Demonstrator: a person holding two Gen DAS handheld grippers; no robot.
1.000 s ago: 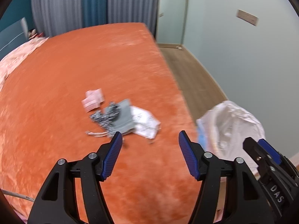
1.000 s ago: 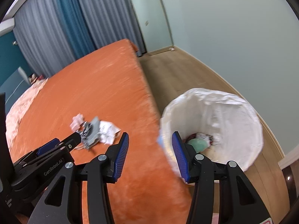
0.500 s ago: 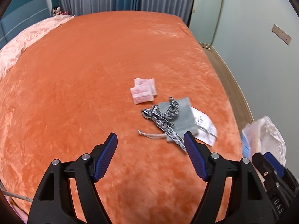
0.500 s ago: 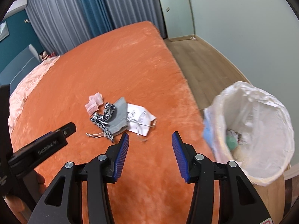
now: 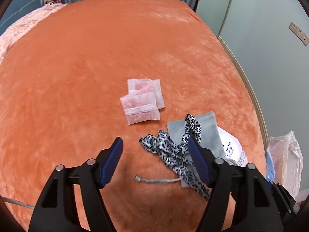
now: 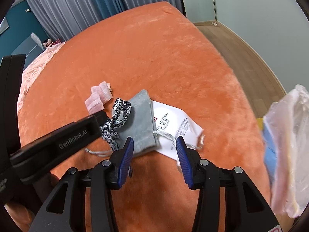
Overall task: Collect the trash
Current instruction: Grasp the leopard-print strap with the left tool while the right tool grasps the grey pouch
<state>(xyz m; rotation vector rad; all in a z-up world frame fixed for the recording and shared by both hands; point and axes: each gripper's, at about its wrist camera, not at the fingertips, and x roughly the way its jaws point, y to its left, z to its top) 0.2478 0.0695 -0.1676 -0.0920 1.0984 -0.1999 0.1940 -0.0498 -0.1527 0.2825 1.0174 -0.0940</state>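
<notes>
Trash lies on an orange bed: two pink sachets (image 5: pixel 142 101), a leopard-print ribbon (image 5: pixel 171 150), a grey drawstring pouch (image 5: pixel 207 129) and a white printed paper (image 5: pixel 233 148). My left gripper (image 5: pixel 155 154) is open and empty, just above the ribbon, its right finger over the pouch. My right gripper (image 6: pixel 154 150) is open and empty, close over the pouch (image 6: pixel 141 119) and the paper (image 6: pixel 173 123). The sachets (image 6: pixel 98 96) and ribbon (image 6: pixel 117 116) lie left of it. The left gripper's body crosses the right wrist view.
A bin lined with a white plastic bag (image 6: pixel 287 145) stands off the bed's right edge, also in the left wrist view (image 5: pixel 283 160). Wooden floor (image 6: pixel 241 44) and a pale wall lie to the right. Curtains (image 6: pixel 77 9) hang behind the bed.
Both grippers have swung from the bin side toward the trash pile and come closer to it. Both stay open and empty.
</notes>
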